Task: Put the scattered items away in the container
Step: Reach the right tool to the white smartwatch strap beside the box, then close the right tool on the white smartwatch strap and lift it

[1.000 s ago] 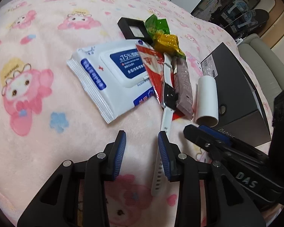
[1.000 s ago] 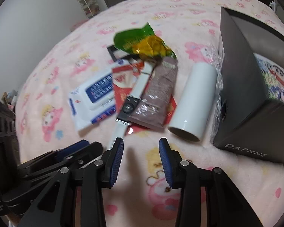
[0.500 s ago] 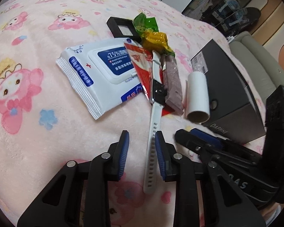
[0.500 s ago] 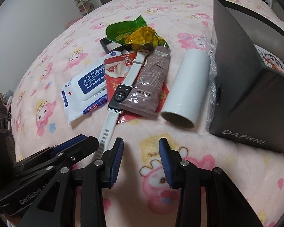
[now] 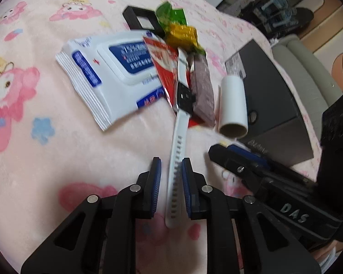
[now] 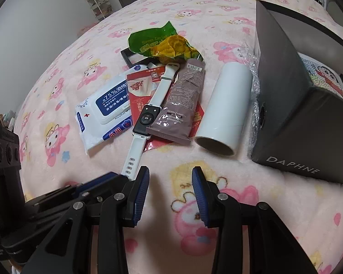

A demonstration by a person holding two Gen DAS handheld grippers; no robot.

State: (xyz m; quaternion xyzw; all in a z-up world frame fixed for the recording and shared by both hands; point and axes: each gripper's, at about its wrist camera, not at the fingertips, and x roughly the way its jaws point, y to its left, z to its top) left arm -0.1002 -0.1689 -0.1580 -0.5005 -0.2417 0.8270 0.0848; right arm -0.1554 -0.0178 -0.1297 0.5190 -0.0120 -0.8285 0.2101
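Observation:
A white-strapped smartwatch (image 5: 183, 96) lies on the pink blanket among the scattered items, its black face (image 6: 148, 117) turned up. My left gripper (image 5: 170, 162) straddles the near end of the strap. Its jaws are closing; the right pad is at the strap and a small gap shows at the left pad. My right gripper (image 6: 170, 173) hangs open over bare blanket just right of the strap, with nothing between its fingers. The dark grey box (image 6: 285, 91) stands open at the right.
Beside the watch lie a brown tube (image 6: 183, 105), a white roll (image 6: 226, 107), a red packet (image 6: 139, 89), a wipes pack (image 6: 103, 109), a green-and-yellow snack wrapper (image 6: 162, 41) and a black frame (image 6: 130, 57). Bubble wrap sits against the box.
My left gripper has shifted over the watch strap, which now runs between its jaws, and the jaws have narrowed. The right gripper's jaws keep the same width.

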